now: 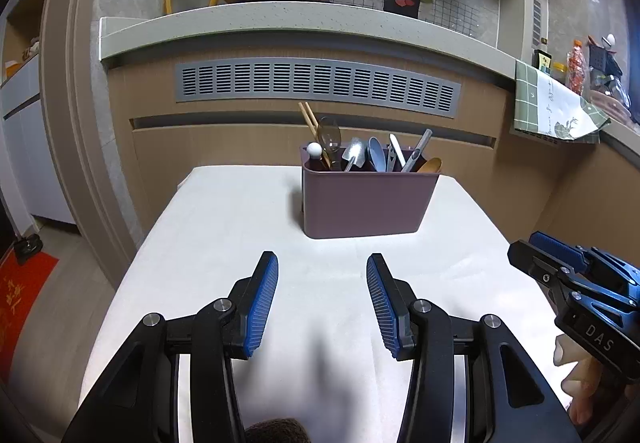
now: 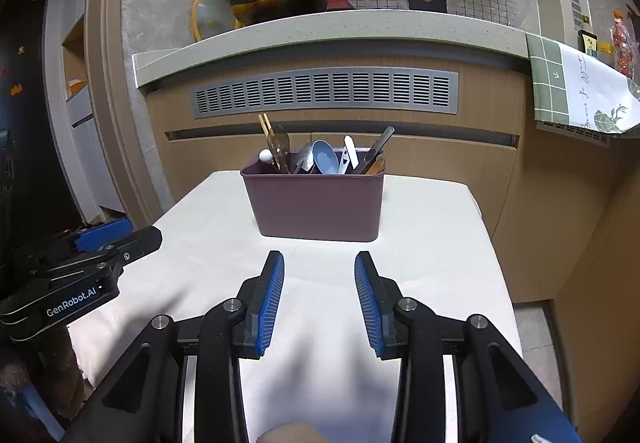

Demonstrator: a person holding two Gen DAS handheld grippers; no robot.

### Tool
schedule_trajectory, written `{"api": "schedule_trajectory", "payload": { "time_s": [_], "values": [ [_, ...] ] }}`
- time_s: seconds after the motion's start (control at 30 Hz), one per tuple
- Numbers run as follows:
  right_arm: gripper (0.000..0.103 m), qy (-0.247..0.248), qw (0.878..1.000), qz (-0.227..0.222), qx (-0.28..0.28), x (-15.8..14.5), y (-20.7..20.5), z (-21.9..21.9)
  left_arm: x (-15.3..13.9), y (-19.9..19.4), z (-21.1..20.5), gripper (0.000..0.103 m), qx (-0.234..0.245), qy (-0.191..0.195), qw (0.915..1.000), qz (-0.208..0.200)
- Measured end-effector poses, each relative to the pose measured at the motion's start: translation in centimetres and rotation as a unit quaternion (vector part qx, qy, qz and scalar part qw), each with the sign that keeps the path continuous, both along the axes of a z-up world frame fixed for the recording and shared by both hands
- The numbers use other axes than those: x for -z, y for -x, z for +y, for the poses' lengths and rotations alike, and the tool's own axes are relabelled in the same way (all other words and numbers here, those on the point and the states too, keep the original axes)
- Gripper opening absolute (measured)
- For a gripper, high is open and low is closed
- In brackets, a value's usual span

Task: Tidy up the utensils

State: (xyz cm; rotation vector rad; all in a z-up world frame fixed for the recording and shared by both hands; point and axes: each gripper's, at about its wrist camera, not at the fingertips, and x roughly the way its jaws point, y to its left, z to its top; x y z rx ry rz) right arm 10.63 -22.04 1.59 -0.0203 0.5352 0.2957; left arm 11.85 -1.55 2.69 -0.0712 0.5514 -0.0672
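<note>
Utensils [image 1: 360, 153] all stand in the purple holder [image 1: 368, 203] near the table's [image 1: 224, 227] far edge — none lies loose, so sorting looks finished. Left gripper [image 1: 322, 299] and right gripper [image 2: 319, 297] hover spread, empty.

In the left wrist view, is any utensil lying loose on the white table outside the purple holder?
No. Every utensil stands inside the purple rectangular plastic holder, and the white cloth-covered table around it is bare.
</note>
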Motion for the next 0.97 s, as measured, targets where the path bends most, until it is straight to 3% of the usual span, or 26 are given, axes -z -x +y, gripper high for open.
{"api": "schedule_trajectory", "payload": {
  "time_s": [0.97],
  "values": [
    [0.035,0.009,1.0,0.013,0.021,0.3,-0.2,-0.4,1.7,-0.7,0.1,0.047,0.016,0.003,0.9996,0.021]
  ]
}}
